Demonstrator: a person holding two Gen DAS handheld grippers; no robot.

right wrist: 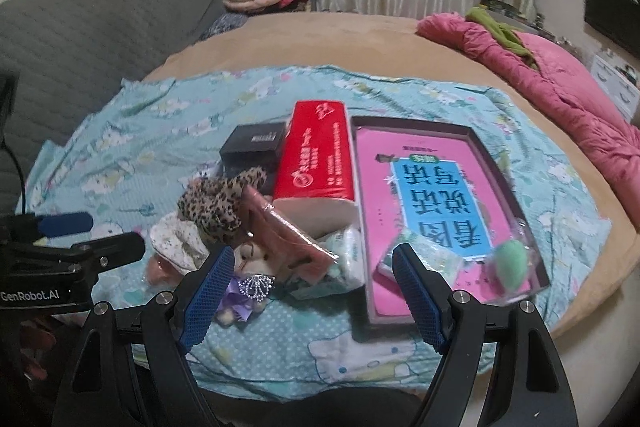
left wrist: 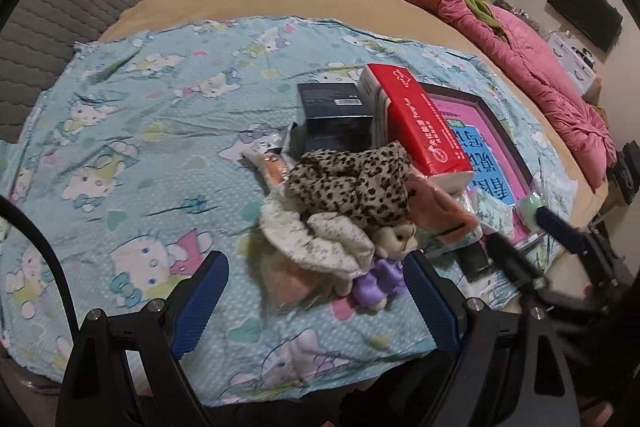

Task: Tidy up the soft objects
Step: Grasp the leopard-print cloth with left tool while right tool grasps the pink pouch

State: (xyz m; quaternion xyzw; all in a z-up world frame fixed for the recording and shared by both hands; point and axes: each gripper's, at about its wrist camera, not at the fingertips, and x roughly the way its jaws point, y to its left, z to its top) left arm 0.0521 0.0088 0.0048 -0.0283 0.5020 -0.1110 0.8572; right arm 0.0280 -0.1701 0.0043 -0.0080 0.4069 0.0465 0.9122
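Both the left tool [left wrist: 316, 291] and the right tool [right wrist: 314, 289] are held released, nothing grasped. If the scarf [left wrist: 352, 183] is pulled from the heap near the bed's front edge, the leaning tissue pack [left wrist: 416, 131] could be toppled.

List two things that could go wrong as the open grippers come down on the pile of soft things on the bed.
1. The leopard cloth lies draped over the white cloth and the plush toy; the left gripper may drag several together.
2. The red tissue pack leans over the pile; it may tip when something is pulled.
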